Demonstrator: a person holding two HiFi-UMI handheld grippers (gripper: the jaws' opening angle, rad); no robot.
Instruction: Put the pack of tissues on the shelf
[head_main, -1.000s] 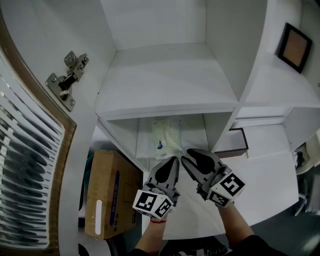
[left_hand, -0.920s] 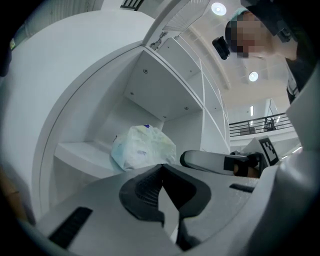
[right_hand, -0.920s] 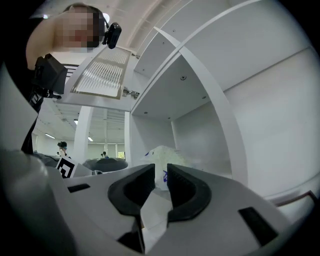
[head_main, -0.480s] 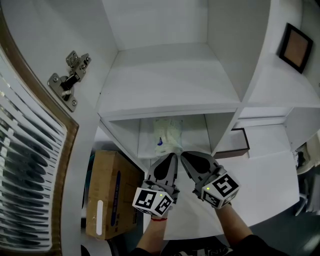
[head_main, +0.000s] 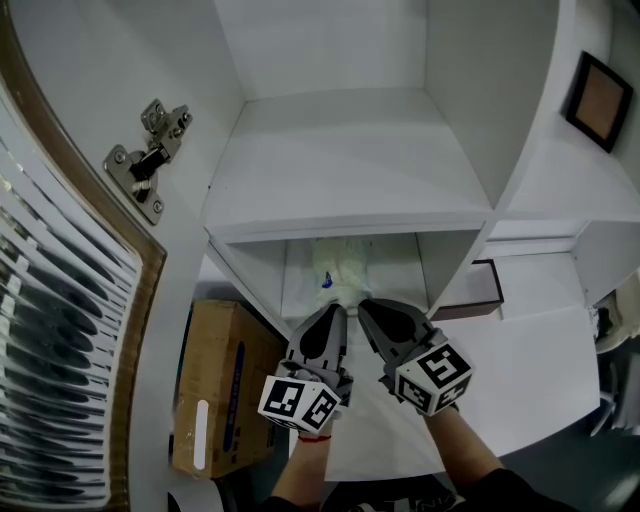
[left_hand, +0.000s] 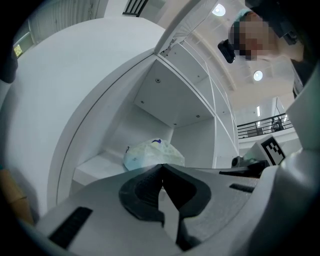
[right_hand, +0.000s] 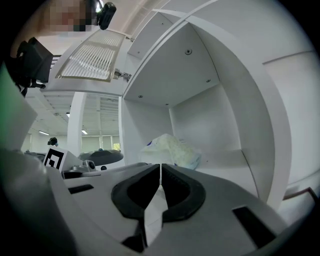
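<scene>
We face a white shelving unit (head_main: 340, 150) split into open compartments, with its door (head_main: 60, 300) swung open at the left; the door carries a slatted panel and a metal hinge (head_main: 148, 160). The pack of tissues (head_main: 341, 266) lies on the floor of the lower compartment, under the wide upper shelf, about midway between the two side walls. It is a pale, crumpled soft pack with a small blue mark on it.

Both claws sit side by side at the mouth of that compartment, pointing into it. The left gripper (head_main: 336, 312) has its jaws pressed together at the tips, and its own view shows nothing between them. The right gripper (head_main: 366, 308) has just been closing its jaws; they now meet at the tips as well and hold nothing. The two sets of tips are just in front of the near end of the pack, and each gripper view shows the pack lying beyond the closed jaws. We cannot tell whether either tip touches it.

A cardboard box (head_main: 215, 385) stands below and to the left of the unit. A dark picture frame (head_main: 600, 100) leans in a compartment at the upper right.
</scene>
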